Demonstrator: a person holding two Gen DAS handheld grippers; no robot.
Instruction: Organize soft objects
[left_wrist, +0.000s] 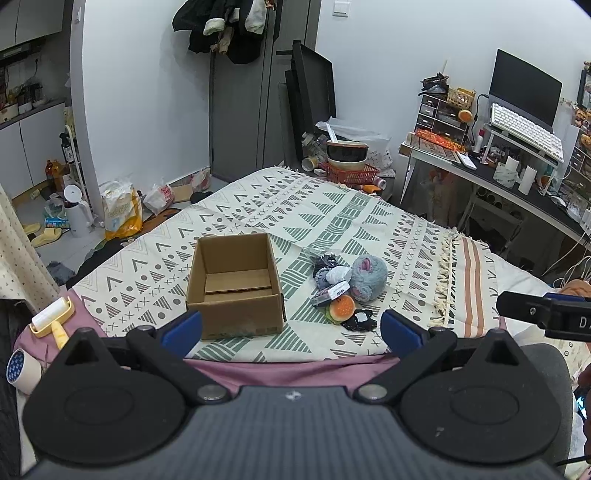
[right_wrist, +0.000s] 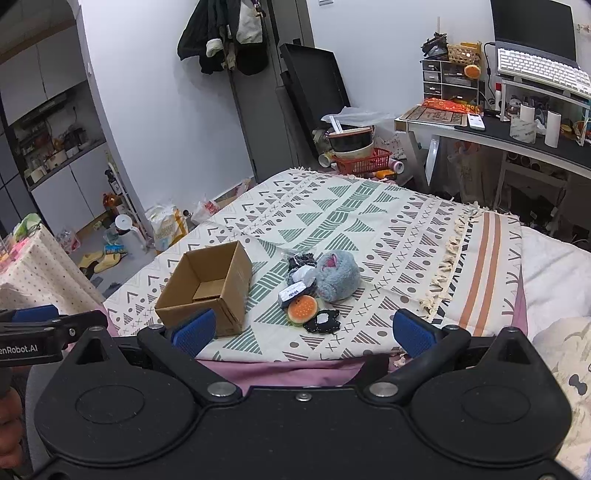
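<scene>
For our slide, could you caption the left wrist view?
Open left claw faces empty cardboard box beside soft toys.

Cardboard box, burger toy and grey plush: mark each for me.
cardboard box (left_wrist: 240, 317), left wrist view, on its near outer wall.
burger toy (right_wrist: 303, 309), right wrist view, on the orange bun top.
grey plush (right_wrist: 340, 278), right wrist view, on its furry body.

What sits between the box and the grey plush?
Only bare patterned blanket next to the box; nearer the grey plush lies a small dark bundle touching it. Both wrist views show this.
</scene>
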